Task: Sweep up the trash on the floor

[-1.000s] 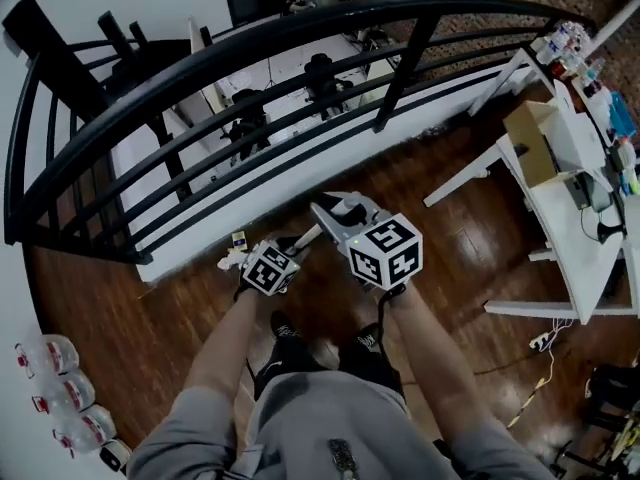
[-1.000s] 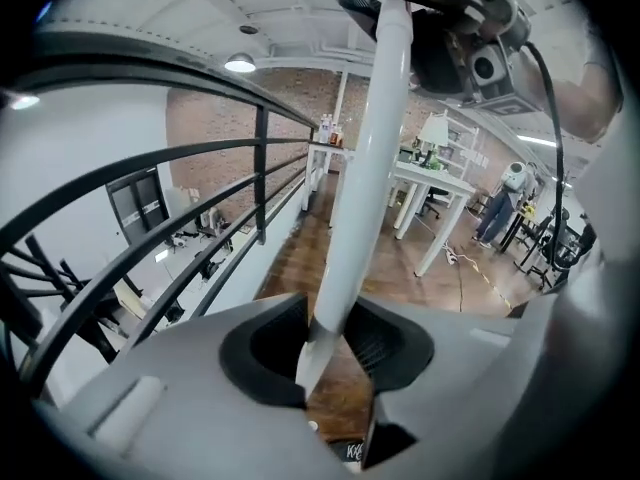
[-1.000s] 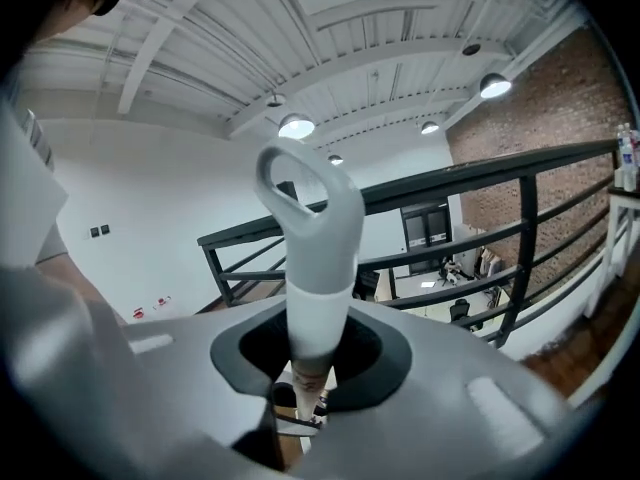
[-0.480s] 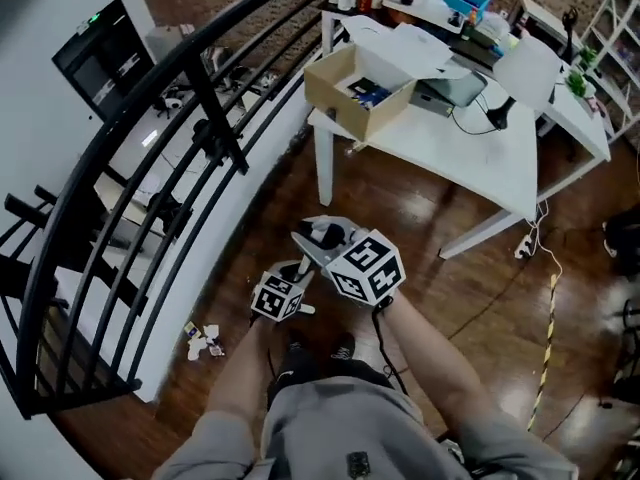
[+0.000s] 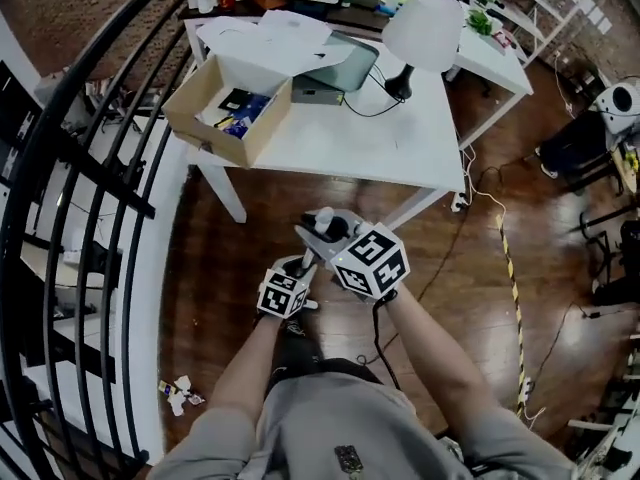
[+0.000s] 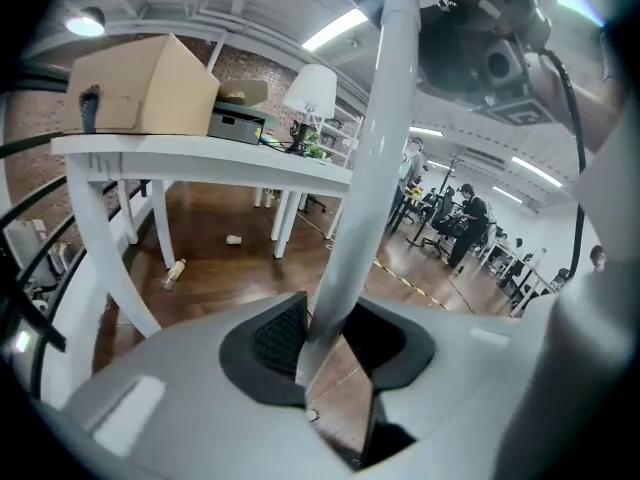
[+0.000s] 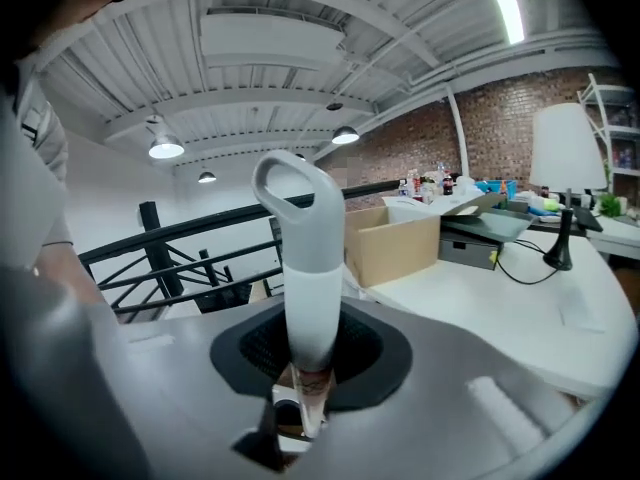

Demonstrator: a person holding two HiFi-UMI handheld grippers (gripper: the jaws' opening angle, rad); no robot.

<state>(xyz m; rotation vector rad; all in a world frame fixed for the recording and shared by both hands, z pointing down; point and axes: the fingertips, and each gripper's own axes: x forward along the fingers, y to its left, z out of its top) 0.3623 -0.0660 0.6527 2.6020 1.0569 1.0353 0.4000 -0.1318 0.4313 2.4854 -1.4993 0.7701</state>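
Head view has the left gripper [image 5: 298, 268] and right gripper [image 5: 325, 230] close together above the wooden floor [image 5: 470, 298]. Both are clamped on what looks like one white broom handle [image 5: 310, 253]. The left gripper view shows its pads squeezing the shaft, and the right gripper view shows its pads on the looped top end. The trash [image 5: 178, 393] lies on the floor at the lower left of the head view, well apart from both grippers. A bottle [image 6: 173, 273] and a cup [image 6: 232, 239] lie under the counter [image 6: 180, 150]. The broom's head is out of sight.

The step looks like bringing the broom to the litter. To do it well:
- Keep both grips firm so the shaft doesn't twist.
- Lower the bristles just beyond the scraps.
- Draw them in with short, flat strokes, clear of the counter legs.
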